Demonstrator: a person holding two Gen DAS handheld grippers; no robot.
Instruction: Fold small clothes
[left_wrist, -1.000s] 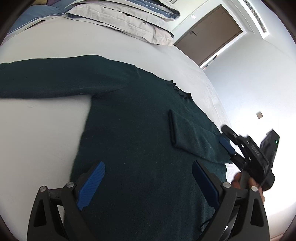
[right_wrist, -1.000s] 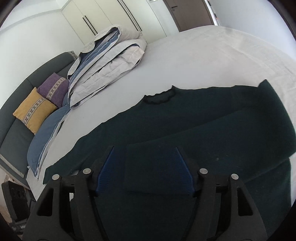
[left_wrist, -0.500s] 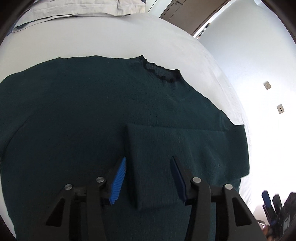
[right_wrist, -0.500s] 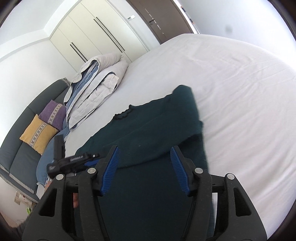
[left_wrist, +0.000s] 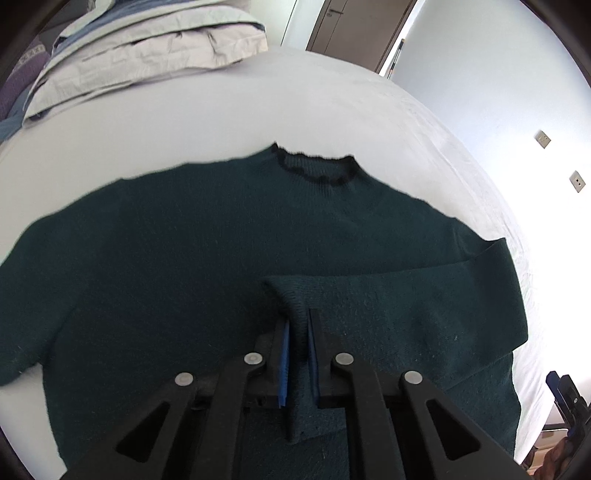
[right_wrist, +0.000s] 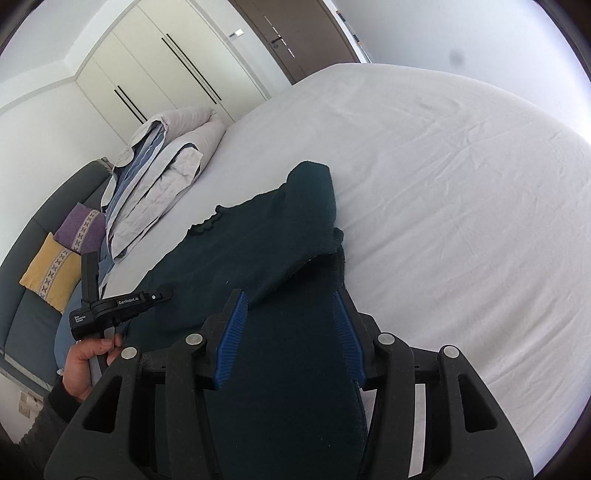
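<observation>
Dark green sweater (left_wrist: 207, 258) flat on white bed (left_wrist: 221, 122), collar toward folded duvet (left_wrist: 147, 40). My left gripper (left_wrist: 297, 332) pinched tight on cuff of sleeve (left_wrist: 406, 310) folded across sweater's chest. My right gripper (right_wrist: 291, 332) partway open, jaws closing, astride sweater's right edge; fabric between pads, no pad contact visible. Left hand (right_wrist: 88, 360) visible beside sweater's left edge.

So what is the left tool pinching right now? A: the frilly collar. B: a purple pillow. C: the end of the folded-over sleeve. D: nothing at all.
C: the left tool is shut on the cuff end of the folded-over sleeve, which lies across the dark green sweater; the frilly collar sits far from it.
</observation>
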